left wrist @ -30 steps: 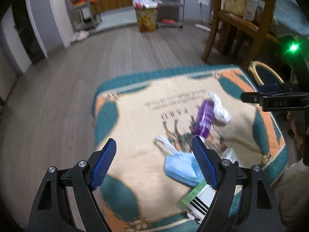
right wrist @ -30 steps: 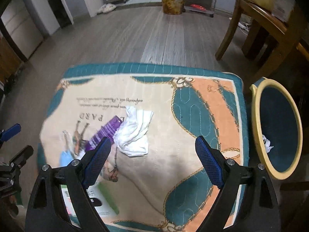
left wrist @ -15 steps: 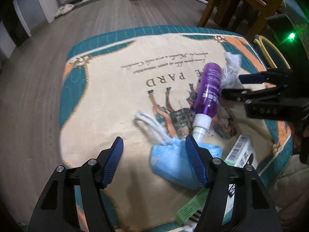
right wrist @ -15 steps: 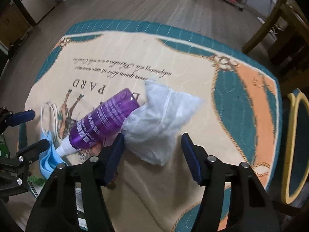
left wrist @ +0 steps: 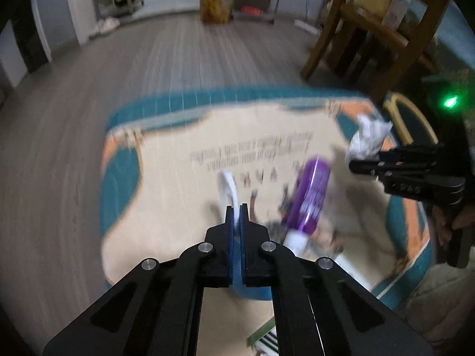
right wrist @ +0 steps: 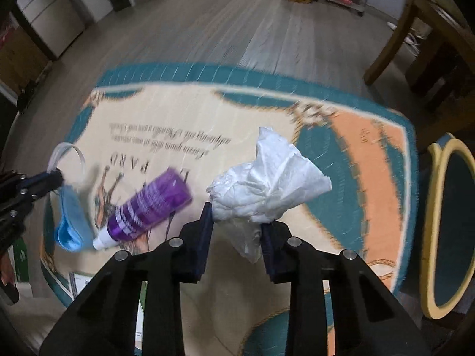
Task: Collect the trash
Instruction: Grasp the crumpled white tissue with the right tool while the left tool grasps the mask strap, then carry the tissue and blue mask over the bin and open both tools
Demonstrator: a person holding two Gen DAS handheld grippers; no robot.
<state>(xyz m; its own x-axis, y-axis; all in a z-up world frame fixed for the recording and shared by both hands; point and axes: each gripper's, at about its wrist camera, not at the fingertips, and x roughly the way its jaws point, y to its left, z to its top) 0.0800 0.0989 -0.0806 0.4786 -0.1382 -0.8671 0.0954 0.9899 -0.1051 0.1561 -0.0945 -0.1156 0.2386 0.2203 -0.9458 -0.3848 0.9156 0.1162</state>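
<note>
The printed mat point(right wrist: 184, 124) on the floor is the landmark for everything here, a large teal-bordered cloth with an orange corner, and just off its right edge stands the yellow-rimmed bin point(right wrist: 427, 237), teal inside, where the trash presumably belongs. On the mat, the purple bottle point(right wrist: 151, 204) lies on its side near the middle, its long axis slanting from the white cap at the near left up toward the far right. Right of the bottle and nearer the bin side of the mat, the crumpled white tissue point(right wrist: 267, 187) is pinched at its lower end between the pads of the right claw point(right wrist: 237, 231), whose jaws have just been closing and now press on the paper, the rest of it fanning out beyond the tips. At the mat's left part the left claw point(left wrist: 236, 216) has just snapped together on the blue face mask point(right wrist: 71, 222) (it seems to hold it near the white ear loop point(left wrist: 230, 187), though blur hides the exact spot), with the mask body hanging below the tips. The move ahead, as I judge it, turns on the bin lying to the right of both claws: the right one is much nearer, with the tissue already on that side, while the left must cross over the bottle to reach it
</note>
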